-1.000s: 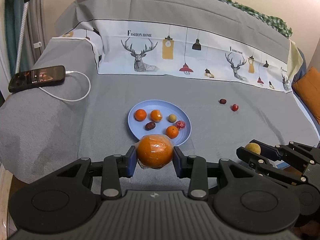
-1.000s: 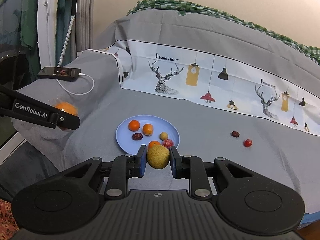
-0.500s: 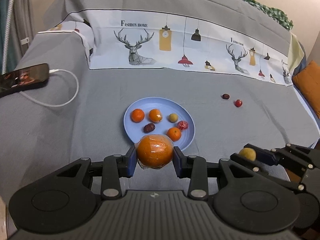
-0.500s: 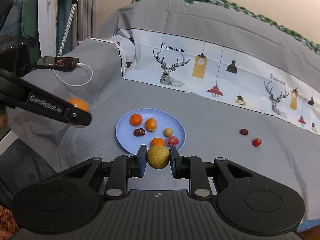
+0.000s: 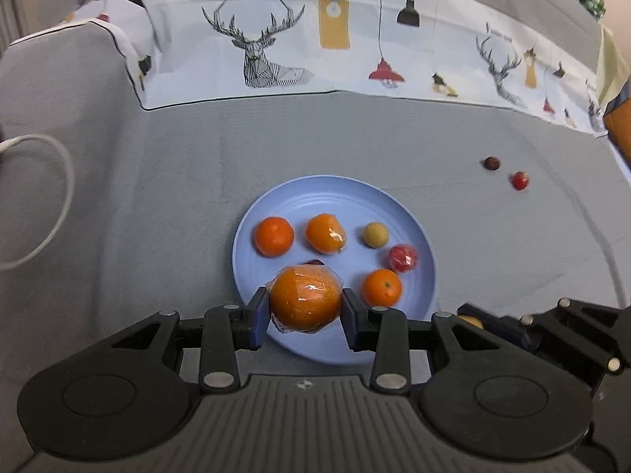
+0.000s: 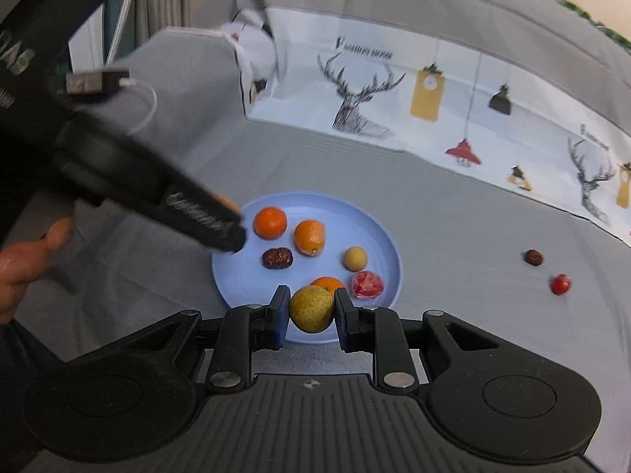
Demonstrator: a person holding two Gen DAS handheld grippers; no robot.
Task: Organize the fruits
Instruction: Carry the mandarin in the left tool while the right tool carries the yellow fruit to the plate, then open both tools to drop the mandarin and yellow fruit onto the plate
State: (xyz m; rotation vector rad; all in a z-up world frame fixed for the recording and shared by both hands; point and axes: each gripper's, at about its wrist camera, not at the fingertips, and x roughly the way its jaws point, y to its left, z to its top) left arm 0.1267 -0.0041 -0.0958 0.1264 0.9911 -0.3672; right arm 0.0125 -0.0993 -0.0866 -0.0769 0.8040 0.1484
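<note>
Left wrist view: taken from behind the left gripper (image 5: 305, 307), angled steeply down, close above the plate (image 5: 276, 205). Right wrist view: taken from behind the right gripper (image 6: 311, 309), tilted down, near the plate (image 6: 236, 272), aimed from its right. Shared by both: plate, sofa cover (image 5: 177, 165), two loose fruits (image 6: 546, 270). Each gripper is caught in the other view.
</note>
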